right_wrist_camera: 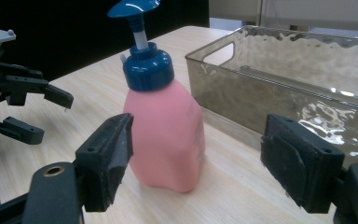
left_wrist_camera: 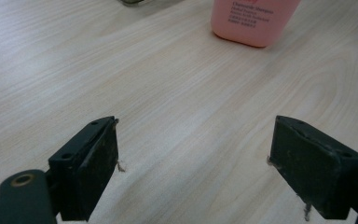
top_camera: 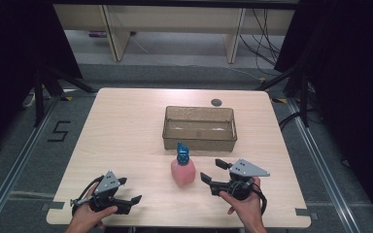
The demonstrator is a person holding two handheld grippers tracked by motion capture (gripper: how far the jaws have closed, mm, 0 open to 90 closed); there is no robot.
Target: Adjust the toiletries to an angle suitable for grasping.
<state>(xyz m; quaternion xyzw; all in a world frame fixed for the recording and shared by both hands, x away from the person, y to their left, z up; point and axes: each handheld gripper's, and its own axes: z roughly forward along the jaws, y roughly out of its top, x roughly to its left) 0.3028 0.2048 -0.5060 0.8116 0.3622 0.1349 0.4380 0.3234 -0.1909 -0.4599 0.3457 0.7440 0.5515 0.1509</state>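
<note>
Our right gripper (top_camera: 211,172) sits just right of the pink pump bottle (top_camera: 182,170), jaws spread with nothing pressed between them; in the right gripper view the bottle (right_wrist_camera: 164,135) stands ahead of the gap, nearer one pad. Our left gripper (top_camera: 135,199), also spread and holding nothing, rests well to the bottle's left, near the table's front edge.

The bottle stands upright just in front of the clear bin (top_camera: 199,128). We judge the main risk to be tipping: the bottle is tall with a narrow blue pump head (right_wrist_camera: 142,42), so an off-centre pad arriving first could shove it over or push it against the bin wall. Its smooth plastic sides could also slip in a light pinch.

Around the bottle, the pale wood-grain table (top_camera: 126,126) is otherwise bare; beyond it are grey floor, dark curtains and cables.
</note>
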